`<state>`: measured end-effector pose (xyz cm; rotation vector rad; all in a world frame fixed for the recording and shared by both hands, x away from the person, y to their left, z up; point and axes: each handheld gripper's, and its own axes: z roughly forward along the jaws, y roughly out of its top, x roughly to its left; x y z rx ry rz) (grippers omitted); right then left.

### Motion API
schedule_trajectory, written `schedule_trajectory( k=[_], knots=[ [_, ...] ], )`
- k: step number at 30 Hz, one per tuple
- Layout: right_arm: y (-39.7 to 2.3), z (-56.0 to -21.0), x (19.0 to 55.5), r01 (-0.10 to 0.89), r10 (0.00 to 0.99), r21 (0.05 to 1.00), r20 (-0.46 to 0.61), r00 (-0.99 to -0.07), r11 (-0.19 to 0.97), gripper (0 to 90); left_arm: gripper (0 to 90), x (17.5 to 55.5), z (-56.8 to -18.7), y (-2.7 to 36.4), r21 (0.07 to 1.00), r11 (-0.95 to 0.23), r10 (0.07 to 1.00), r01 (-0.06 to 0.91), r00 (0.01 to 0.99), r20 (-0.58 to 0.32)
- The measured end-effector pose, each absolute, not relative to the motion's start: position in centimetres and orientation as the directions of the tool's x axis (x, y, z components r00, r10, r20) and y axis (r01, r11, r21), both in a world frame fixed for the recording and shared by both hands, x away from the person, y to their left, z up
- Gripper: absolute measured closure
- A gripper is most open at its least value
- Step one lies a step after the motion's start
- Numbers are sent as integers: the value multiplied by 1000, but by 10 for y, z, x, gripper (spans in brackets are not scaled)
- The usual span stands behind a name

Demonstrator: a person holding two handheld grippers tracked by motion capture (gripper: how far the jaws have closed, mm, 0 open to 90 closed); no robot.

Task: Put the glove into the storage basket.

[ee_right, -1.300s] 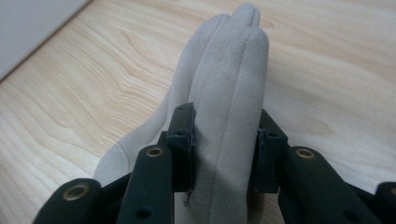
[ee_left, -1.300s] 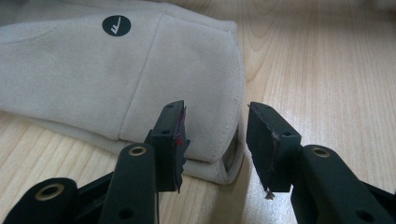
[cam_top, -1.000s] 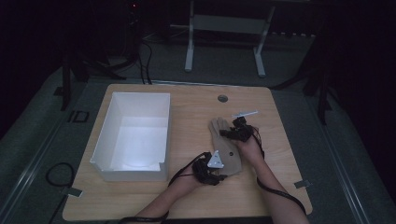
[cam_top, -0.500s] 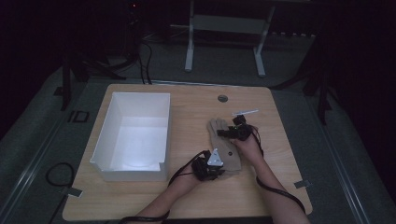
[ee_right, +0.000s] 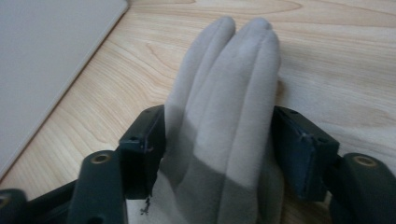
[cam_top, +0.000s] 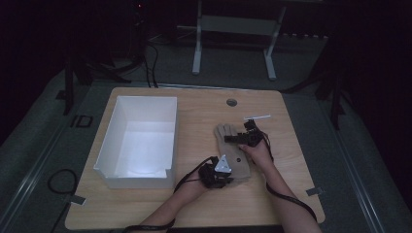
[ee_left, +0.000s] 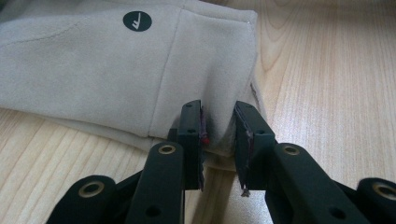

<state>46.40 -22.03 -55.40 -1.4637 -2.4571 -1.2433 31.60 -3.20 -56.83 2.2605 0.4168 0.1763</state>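
Note:
A beige glove (cam_top: pixel 234 151) lies flat on the wooden table (cam_top: pixel 291 160), cuff toward the person. My left gripper (cam_top: pixel 228 178) is at the cuff. In the left gripper view the cuff's edge (ee_left: pixel 219 116) is pinched between the pads of the left gripper (ee_left: pixel 218 135), whose jaws have just been closing on it. My right gripper (cam_top: pixel 230 139) is at the finger end. Its jaws have just been opening, and the bunched glove fingers (ee_right: pixel 233 84) lie loosely between them in the right gripper (ee_right: pixel 219 140).
A white open box (cam_top: pixel 171 131) stands left of the glove, and its wall (ee_right: pixel 42 56) appears at the left of the right gripper view. A thin white strip (cam_top: pixel 257 117) and a round table hole (cam_top: pixel 231 102) lie beyond the right hand.
Both hands and the glove keep about the same places. The high view is too small to show the jaws moving.

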Motion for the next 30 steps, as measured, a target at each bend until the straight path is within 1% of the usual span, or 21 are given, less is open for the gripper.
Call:
schedule_trajectory(
  k=[2,3,5,6,7,9,10,11,12,16,18,19,20,21,22,24,30],
  knots=[
    [-219,-555,464,743,724,621,391,-569,248,347,744,315,-569,-32,751,-617,353,234,935,-2],
    [-216,-556,463,738,724,618,376,-579,270,356,743,315,-569,-32,752,-616,354,235,935,-2],
    [-213,-558,462,722,728,625,342,-594,296,409,721,315,-569,-33,749,-621,349,232,937,-1],
    [-211,-557,462,718,734,623,322,-598,312,458,709,314,-568,-33,746,-626,345,228,939,3],
    [-208,-556,461,702,734,619,282,-618,352,496,700,314,-568,-34,747,-623,347,232,938,-1],
    [-202,-554,457,675,732,619,226,-642,401,559,659,312,-567,-35,742,-630,343,230,939,0],
    [-200,-553,456,668,734,620,209,-646,412,576,632,310,-567,-37,739,-636,341,225,940,8],
    [-198,-552,454,657,738,625,183,-649,423,588,601,309,-567,-38,738,-638,339,219,941,14],
    [-197,-552,452,651,741,628,170,-649,426,594,586,307,-566,-39,731,-652,336,202,941,39],
    [-195,-553,448,629,747,651,140,-650,425,599,571,304,-567,-40,734,-653,334,186,941,58],
    [-195,-553,447,622,748,657,131,-651,426,601,615,304,-567,-40,731,-658,343,177,936,82],
    [-195,-553,446,619,749,660,125,-650,427,607,659,303,-568,-41,729,-664,347,166,932,104],
    [-195,-554,445,613,749,663,118,-652,429,611,710,303,-568,-40,730,-662,357,171,928,105],
    [-194,-554,445,611,750,666,116,-652,428,614,784,305,-567,-39,731,-658,362,181,927,96],
    [-195,-554,444,612,750,668,120,-651,424,620,820,307,-567,-39,734,-651,367,194,927,81],
    [-195,-554,443,610,751,672,121,-649,419,623,844,307,-567,-38,737,-645,374,203,925,72],
    [-197,-551,442,611,756,685,134,-641,396,640,861,307,-564,-37,729,-646,388,225,920,59]
  ],
)
